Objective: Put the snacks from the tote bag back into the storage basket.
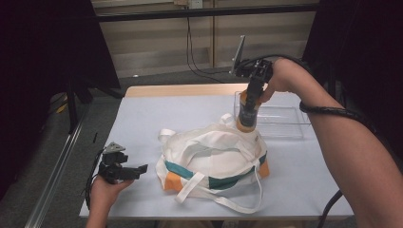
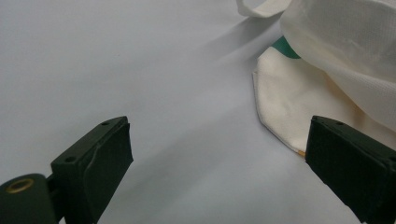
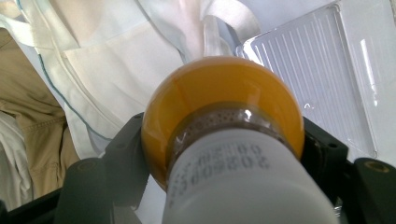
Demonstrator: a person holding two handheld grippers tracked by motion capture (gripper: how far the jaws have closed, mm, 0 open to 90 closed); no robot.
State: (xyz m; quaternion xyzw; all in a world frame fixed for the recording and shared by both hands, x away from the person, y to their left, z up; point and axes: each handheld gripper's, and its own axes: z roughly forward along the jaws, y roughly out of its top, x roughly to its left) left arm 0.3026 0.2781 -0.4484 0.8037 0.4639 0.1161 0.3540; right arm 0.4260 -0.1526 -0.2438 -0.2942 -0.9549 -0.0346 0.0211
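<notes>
Holding the bottle [image 1: 247, 112] upright is the main thing at this step, I'd say. The right tool [image 1: 249, 105] is clamping it near the cap end, orange body hanging down, right between the tote bag [image 1: 214, 156] and the clear plastic tray [image 1: 278, 121] toward the far right part of the counter [image 1: 142, 118]. My guess is it's either coming out of the bag or heading for the tray, so a steady vertical carry that clears the tray's rim and the bag's loose straps [image 1: 223, 192] seems smart. The bottle's round, so squeezing evenly and not twisting should stop it from slipping.

Pose-wise, the right forearm is reaching in from the right edge, wrist bent so the tool is pointing straight down over the bottle. In the right gripper view the jaws are pressing both sides of the bottle [image 3: 224, 140].

The left tool [image 1: 127, 171] is resting low near the front left corner, jaws spread wide with nothing between them, aiming at the bag's corner [image 2: 289, 102].
</notes>
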